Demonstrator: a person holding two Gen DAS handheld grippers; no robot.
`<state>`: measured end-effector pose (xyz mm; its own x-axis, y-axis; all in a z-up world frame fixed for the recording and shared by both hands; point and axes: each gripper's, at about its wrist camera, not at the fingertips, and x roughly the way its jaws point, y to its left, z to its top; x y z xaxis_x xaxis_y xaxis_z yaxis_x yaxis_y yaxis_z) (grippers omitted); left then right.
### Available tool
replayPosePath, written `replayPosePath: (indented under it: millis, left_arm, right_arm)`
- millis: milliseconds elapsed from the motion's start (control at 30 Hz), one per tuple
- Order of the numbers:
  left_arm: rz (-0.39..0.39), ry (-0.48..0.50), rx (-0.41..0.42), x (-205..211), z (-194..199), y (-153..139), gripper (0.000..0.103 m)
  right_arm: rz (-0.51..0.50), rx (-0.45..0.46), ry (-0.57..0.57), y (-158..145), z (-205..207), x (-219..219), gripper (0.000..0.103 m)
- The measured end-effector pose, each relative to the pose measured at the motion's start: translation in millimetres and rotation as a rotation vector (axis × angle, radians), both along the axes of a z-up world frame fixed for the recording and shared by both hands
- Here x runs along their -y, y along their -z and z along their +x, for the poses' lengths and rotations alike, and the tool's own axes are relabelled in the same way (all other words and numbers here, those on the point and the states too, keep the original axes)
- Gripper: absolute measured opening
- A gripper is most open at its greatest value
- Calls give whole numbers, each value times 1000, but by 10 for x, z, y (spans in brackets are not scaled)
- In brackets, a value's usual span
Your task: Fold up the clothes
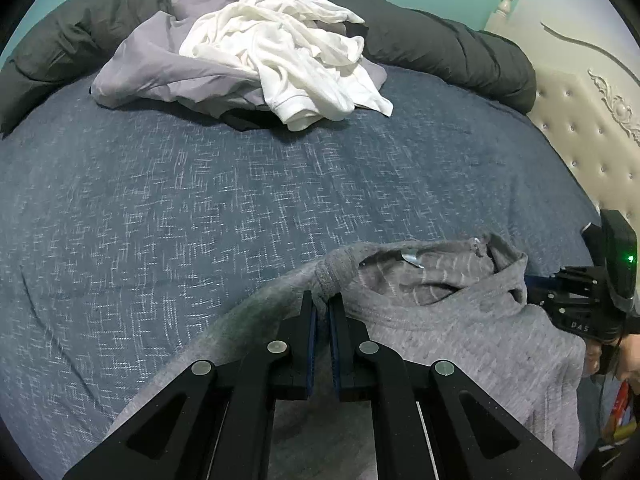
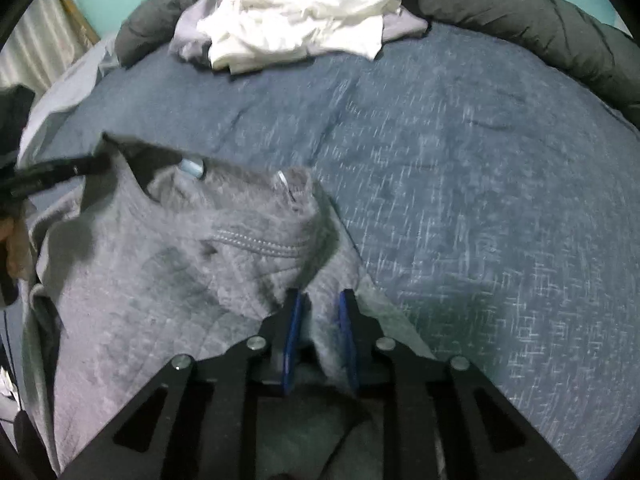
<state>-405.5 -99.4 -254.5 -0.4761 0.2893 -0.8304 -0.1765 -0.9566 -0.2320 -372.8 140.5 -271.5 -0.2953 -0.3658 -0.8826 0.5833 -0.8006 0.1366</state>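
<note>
Pinching down, my left gripper had its blue-padded jaws nearly together on a bunched ridge of the heathered grey knit sweatshirt, close to the ribbed neckline. My right gripper had its jaws clamped on another fold of that same grey garment, with a strip of fabric standing between the pads. In the left wrist view I could see the right gripper coming in from the right edge, its tips buried in the cloth at the other side of the collar. The sweatshirt hung between both tools at the near edge of the bed, neck opening facing up and a small label showing inside it.

Beyond it lay the blue bedspread with white crosshatch flecks, bare across its middle. At the far side sat a heap of clothes: a rumpled white cotton top on a pale lilac-grey garment. Behind them ran a rolled dark charcoal quilted duvet, and a cream tufted headboard stood at the right.
</note>
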Motion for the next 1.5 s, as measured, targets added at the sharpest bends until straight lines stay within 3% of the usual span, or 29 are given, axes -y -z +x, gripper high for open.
replayPosePath:
  millis: [67,133,167,200,467,567,733,767,800,833,967,1200,1333,1500]
  left_arm:
    - [1,5,1,-11,3,3,6]
    - [0,7,2,-23,8,10,6]
    - [1,5,3,-23,5,16,6]
    - [2,4,4,-22,3,22,6]
    - [8,-1,4,-8,-22,66,6]
    - [8,1,4,4,-34,88,6]
    - [3,3,0,-10,-37,110,6]
    - [1,3,-1,-11,-39,114,6]
    - [1,3,-3,-12,-39,111,6]
    - [2,2,-5,-13,-39,107,6]
    - [-16,-5,-41,-17,2,-7,5]
    - [-38,-48,-123,58,-12,-520,4]
    - [-39,-54,-169,79,-112,-912,4]
    - [-55,-55,-221,54,-326,-1384,4]
  right_arm:
    - [-46,-20,22,-102,-52,-45,19]
    - [-103,-26,50,-205,-148,-76,29]
    - [-121,-16,59,-232,-218,-72,39]
    - [-132,-3,57,-234,-273,-61,42]
    - [-176,115,112,-58,-623,71,42]
    - [-130,151,73,98,-665,210,42]
    - [-73,117,43,229,-612,350,41]
    - [-69,101,43,224,-595,362,34]
    - [-66,85,42,215,-578,370,16]
    - [-62,59,40,182,-556,369,11]
    - [-81,-83,36,-106,-437,317,7]
    - [-158,-331,42,-1049,-326,150,6]
    - [-178,-411,57,-1514,-351,98,6]
    - [-160,-463,70,-1854,-480,164,6]
